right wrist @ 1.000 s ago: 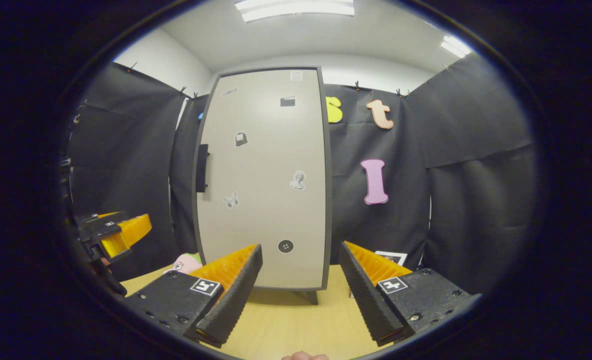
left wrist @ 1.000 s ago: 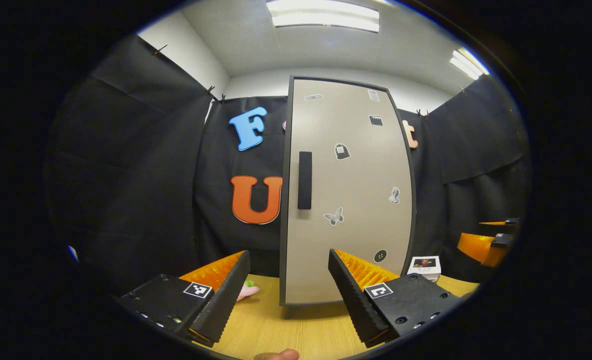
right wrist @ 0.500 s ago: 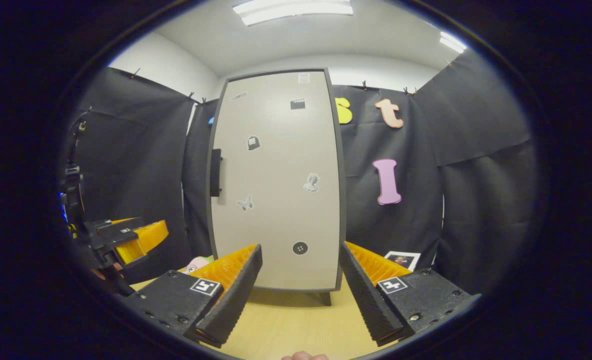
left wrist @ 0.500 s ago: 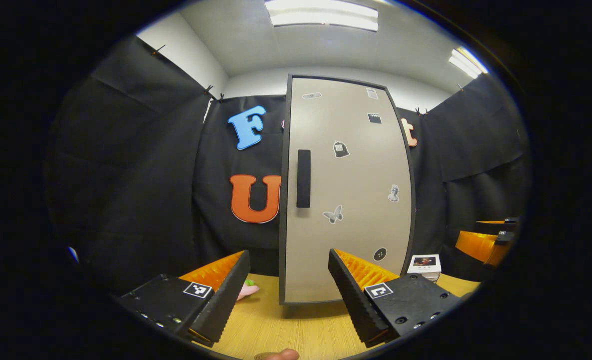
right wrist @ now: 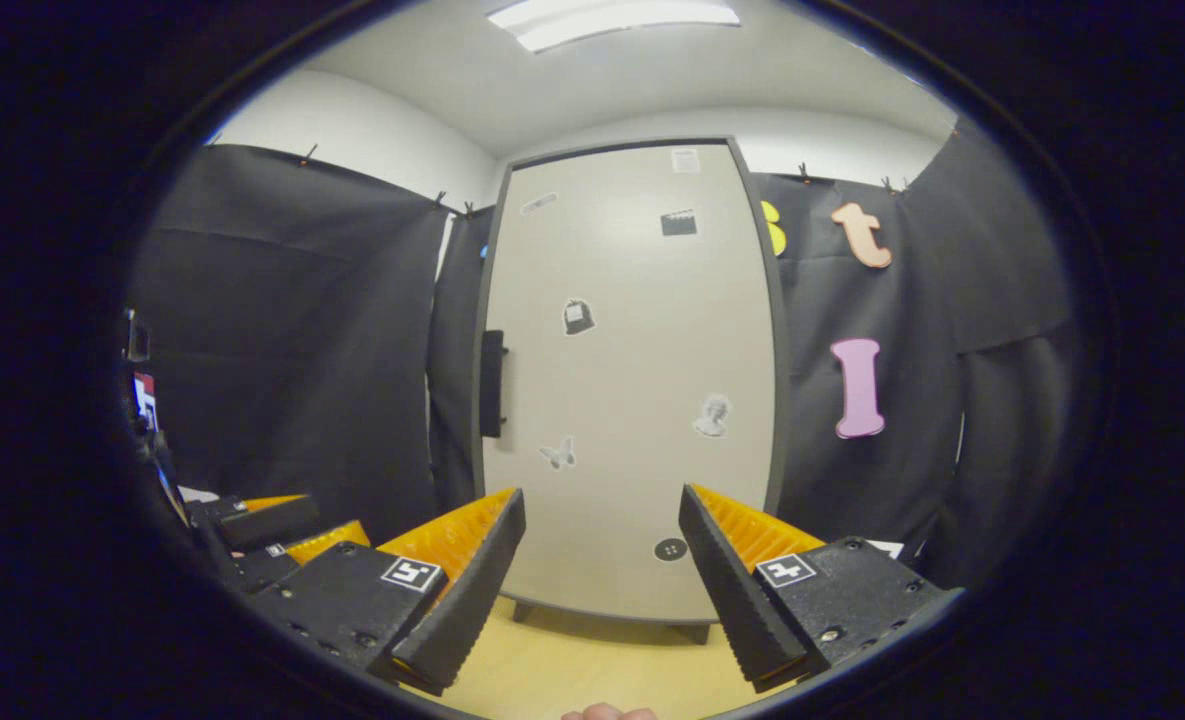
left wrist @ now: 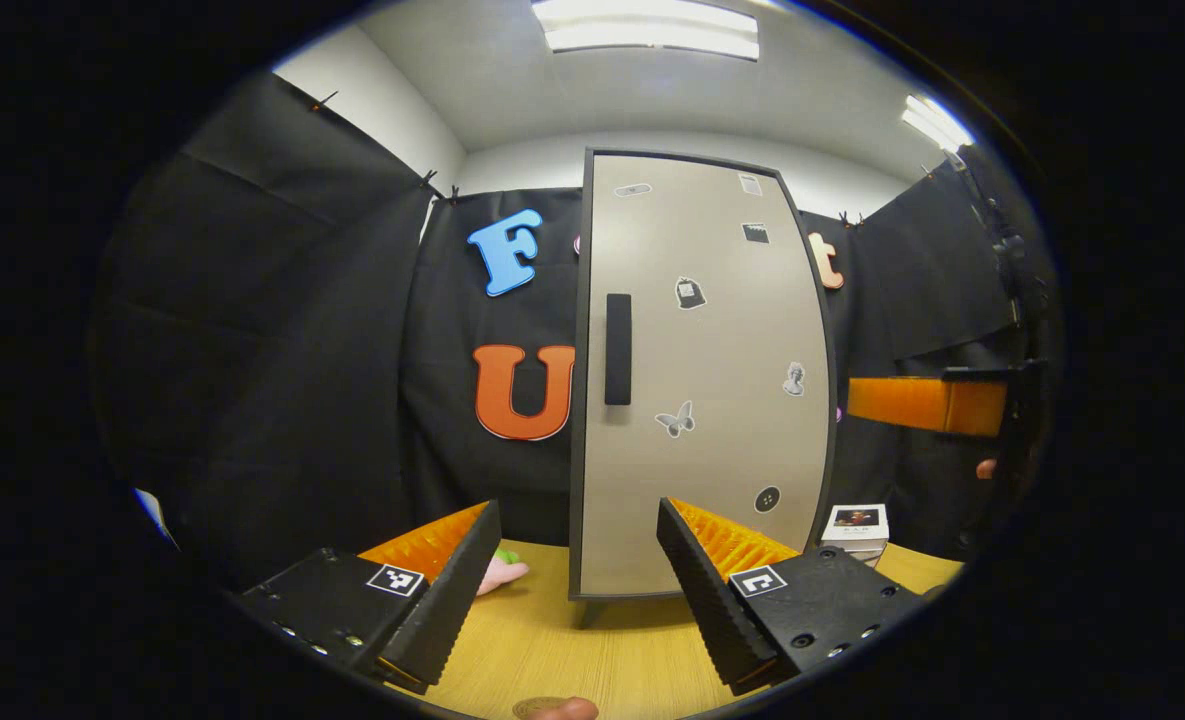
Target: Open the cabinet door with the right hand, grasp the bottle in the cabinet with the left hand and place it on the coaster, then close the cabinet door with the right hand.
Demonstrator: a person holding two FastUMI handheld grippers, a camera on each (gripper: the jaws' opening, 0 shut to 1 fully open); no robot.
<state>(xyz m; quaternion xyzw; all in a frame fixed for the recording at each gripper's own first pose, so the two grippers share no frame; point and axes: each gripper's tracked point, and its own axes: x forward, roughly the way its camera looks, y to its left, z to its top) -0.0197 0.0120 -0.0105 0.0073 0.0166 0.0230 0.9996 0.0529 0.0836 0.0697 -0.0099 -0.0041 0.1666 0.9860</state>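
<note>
**Still shut: right tool lining up on the cabinet door**

Nearest in the left gripper view, the left tool (left wrist: 579, 545) sits low over the wooden table (left wrist: 592, 655) with its fingers spread apart and nothing between them. It points straight at the cabinet door (left wrist: 702, 400) but hangs well short of it, which reads as a waiting pose: its job, taking the bottle, cannot start while the door is closed.

In the right gripper view, the right tool (right wrist: 602, 535) is likewise spread wide and empty. It is level, aimed at the lower middle of the door (right wrist: 632, 400), and looks nearer to the panel than the left one. From the left gripper view it appears at the far right as a raised bar (left wrist: 927, 404) held about mid-height on the door, near the height of the handle.

Further back, the door stands upright and closed in its dark frame. Its black vertical handle (left wrist: 618, 348) sits by the left edge, so the right tool probably needs to travel leftwards to reach it. The handle (right wrist: 492, 384) is well left of the gap between the right tool's fingers.

The bottle is presumably behind the closed door; it cannot be seen. No coaster can be picked out with certainty. A small box (left wrist: 855, 525) rests on the table right of the cabinet, and a pink soft item (left wrist: 500, 574) lies to its left.
</note>
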